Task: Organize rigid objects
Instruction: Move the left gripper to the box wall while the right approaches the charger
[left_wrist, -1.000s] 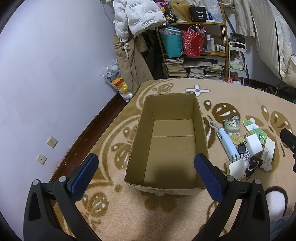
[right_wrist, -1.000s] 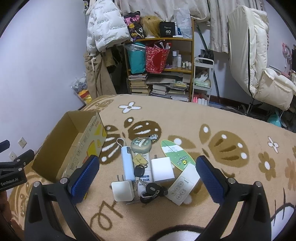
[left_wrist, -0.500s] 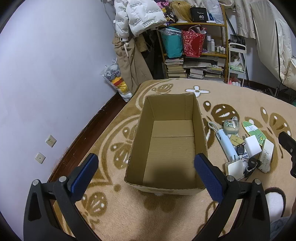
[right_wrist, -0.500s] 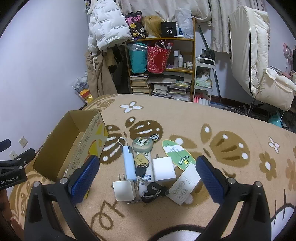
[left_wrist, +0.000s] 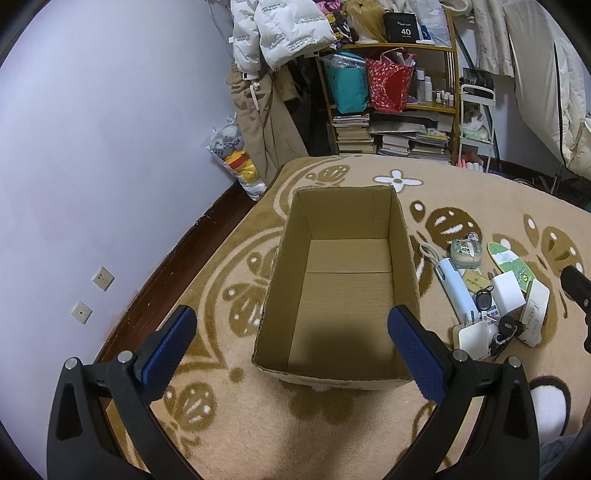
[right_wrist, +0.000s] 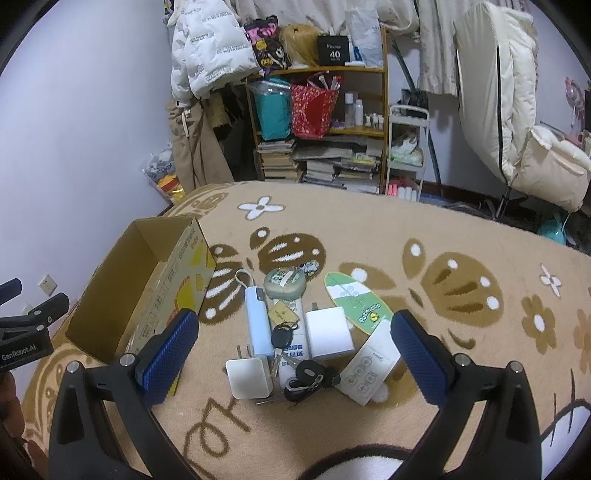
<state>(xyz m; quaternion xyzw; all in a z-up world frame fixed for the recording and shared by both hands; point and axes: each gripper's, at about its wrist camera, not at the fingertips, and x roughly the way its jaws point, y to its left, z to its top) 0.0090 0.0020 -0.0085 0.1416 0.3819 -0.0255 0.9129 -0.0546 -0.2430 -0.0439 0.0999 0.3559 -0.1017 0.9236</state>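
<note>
**Both grippers poised, box empty, pile untouched**

Your view has crept slightly closer to the rug over the last second; nothing has been picked up, so sorting has not begun. The cardboard box stands open and empty, with bare rug around its walls. Beside it lies the pile: power bank, white charger, car keys. Left gripper and right gripper are both spread wide, empty.

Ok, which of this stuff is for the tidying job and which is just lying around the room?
For the job: cardboard box, power bank, white chargers, keys, remote, round tin.
Just lying about: bookshelf, hanging coats, rug.
</note>
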